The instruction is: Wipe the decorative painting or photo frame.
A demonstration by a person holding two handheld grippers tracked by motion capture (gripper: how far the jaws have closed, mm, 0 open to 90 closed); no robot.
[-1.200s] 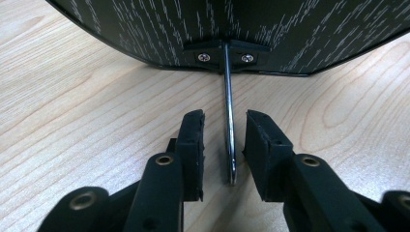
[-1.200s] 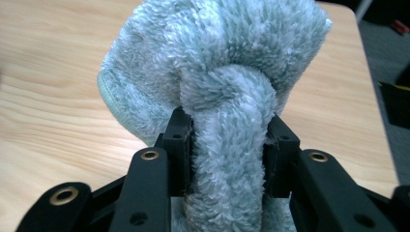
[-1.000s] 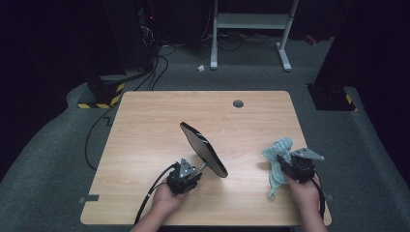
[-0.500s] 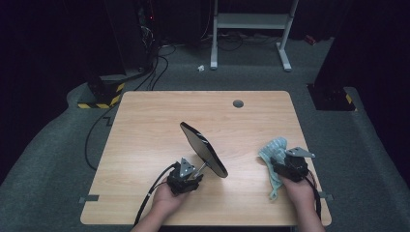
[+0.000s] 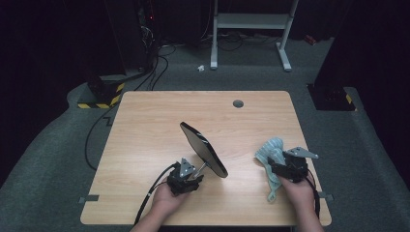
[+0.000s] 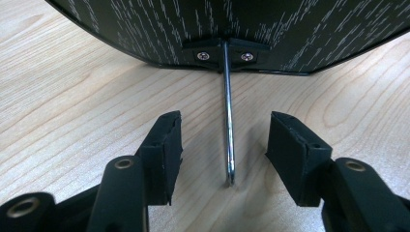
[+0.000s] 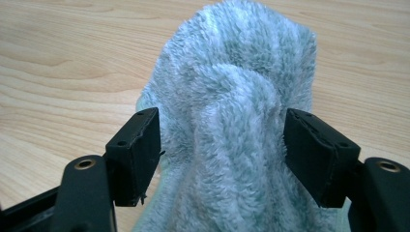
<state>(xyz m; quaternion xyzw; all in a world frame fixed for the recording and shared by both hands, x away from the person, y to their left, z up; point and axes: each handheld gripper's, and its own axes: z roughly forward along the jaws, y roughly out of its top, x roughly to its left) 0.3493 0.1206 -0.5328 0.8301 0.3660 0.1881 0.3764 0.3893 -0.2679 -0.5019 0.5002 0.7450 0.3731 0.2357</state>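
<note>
A black oval panel (image 5: 203, 147) stands tilted on the wooden table (image 5: 159, 125), propped by a thin metal rod (image 5: 203, 166). My left gripper (image 5: 196, 170) sits at the rod's foot. In the left gripper view the rod (image 6: 227, 111) runs down from the panel (image 6: 193, 24) between the jaws of the left gripper (image 6: 222, 140), which have just been opening and stand open, clear of it. My right gripper (image 5: 274, 163) lies at a fluffy pale blue cloth (image 5: 268, 150). The cloth (image 7: 232, 96) bulges between the right gripper's (image 7: 221, 145) jaws, which have just been opening and no longer pinch it.
A round cable hole (image 5: 238, 103) sits near the table's far edge. Cables and a yellow-and-black striped block (image 5: 99, 99) lie on the floor at the left. A white metal frame (image 5: 249, 21) stands behind the table.
The right gripper has shifted slightly left, and the cloth that hung from it now rests slumped on the table. The left hand and the panel stay where they were.
</note>
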